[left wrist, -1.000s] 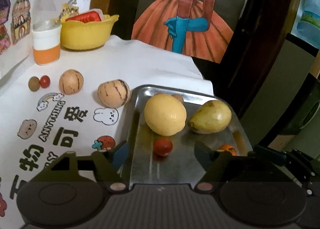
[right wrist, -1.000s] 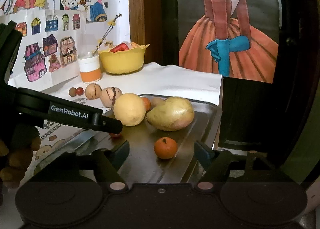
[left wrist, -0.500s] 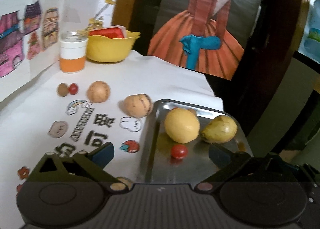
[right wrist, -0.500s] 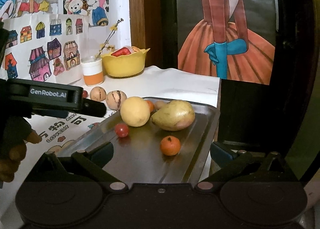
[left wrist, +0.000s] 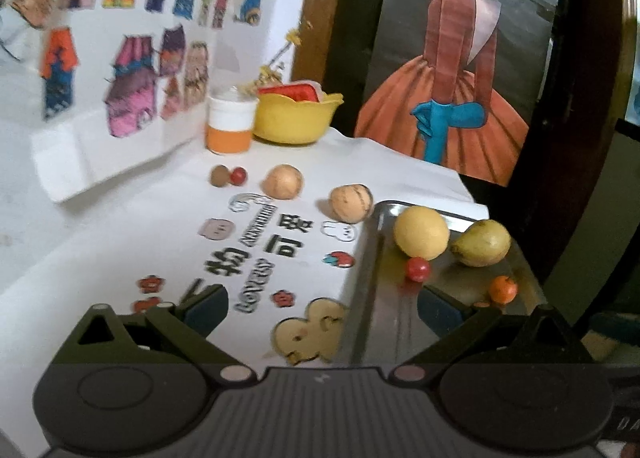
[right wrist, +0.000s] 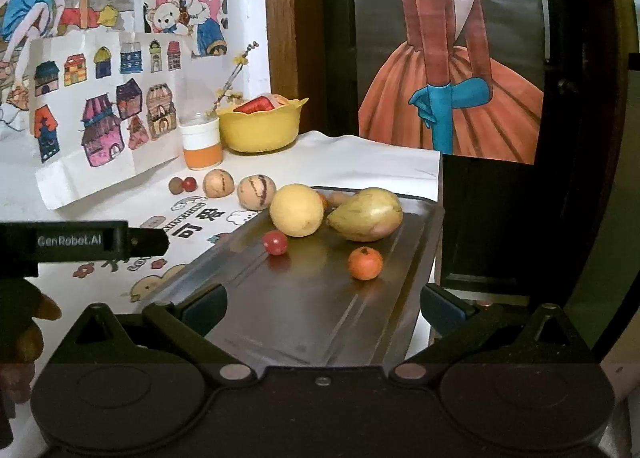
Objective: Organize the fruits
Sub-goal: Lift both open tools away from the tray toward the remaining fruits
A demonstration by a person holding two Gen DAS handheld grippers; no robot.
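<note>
Left tongs: spread, empty. Right tongs: spread, empty, tray ahead (small fruit behind lemon mostly hidden).

The tray is set at the table's right edge. On it, the lemon lies left of the pear — the cherry tomato and the tangerine nearer. Left of the tray, two round fruits and two small ones are lined up — the cup and bowl behind them.
</note>
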